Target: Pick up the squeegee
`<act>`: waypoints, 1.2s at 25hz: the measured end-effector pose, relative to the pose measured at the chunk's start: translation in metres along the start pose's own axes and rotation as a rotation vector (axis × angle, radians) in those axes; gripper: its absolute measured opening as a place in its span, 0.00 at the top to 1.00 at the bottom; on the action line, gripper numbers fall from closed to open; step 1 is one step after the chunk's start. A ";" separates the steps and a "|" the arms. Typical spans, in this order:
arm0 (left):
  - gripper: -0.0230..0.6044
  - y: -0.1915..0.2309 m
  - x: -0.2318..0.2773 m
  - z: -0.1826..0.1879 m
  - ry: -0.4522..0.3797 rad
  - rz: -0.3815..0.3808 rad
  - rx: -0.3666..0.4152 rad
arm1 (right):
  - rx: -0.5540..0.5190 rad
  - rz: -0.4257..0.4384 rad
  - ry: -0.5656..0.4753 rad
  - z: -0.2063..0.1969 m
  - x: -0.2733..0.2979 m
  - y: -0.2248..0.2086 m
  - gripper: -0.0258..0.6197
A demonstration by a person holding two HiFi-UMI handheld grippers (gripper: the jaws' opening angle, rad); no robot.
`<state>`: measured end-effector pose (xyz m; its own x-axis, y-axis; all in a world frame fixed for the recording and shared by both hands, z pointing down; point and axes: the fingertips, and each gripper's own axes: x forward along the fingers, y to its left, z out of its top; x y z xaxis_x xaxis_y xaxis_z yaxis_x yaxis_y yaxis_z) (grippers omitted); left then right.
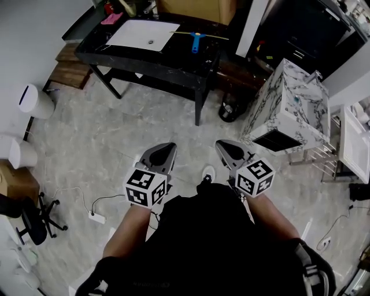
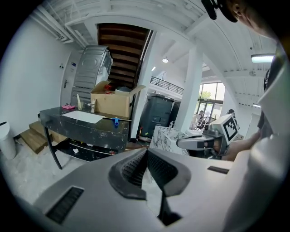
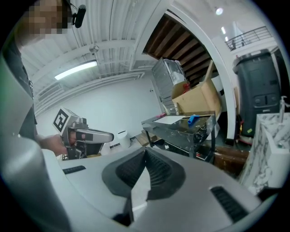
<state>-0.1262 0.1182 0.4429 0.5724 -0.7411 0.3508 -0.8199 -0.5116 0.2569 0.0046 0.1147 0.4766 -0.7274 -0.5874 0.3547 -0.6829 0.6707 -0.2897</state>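
The squeegee, with a blue handle and a thin yellow blade, lies on the black table across the room. It shows as a small blue shape in the left gripper view and in the right gripper view. My left gripper and right gripper are held side by side in front of the person, well short of the table. Both are shut with nothing between the jaws. The left gripper sees the right one beside it, and the right gripper sees the left one.
A white sheet and a pink item lie on the table, with a cardboard box behind. A marble-patterned cabinet stands right of the table. Wooden steps, white bins, an office chair and a power strip are at the left.
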 end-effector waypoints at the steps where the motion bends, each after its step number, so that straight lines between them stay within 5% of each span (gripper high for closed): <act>1: 0.94 -0.001 0.010 0.004 0.000 -0.002 -0.005 | 0.003 0.000 0.002 0.004 0.001 -0.010 0.95; 16: 0.94 0.009 0.124 0.059 -0.008 0.050 -0.014 | -0.003 0.040 -0.019 0.056 0.021 -0.130 0.95; 30: 0.94 0.013 0.143 0.050 0.048 0.076 -0.019 | 0.035 0.053 -0.003 0.041 0.024 -0.154 0.95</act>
<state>-0.0557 -0.0166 0.4514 0.5086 -0.7557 0.4126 -0.8610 -0.4461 0.2443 0.0897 -0.0210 0.4931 -0.7625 -0.5533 0.3354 -0.6456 0.6842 -0.3392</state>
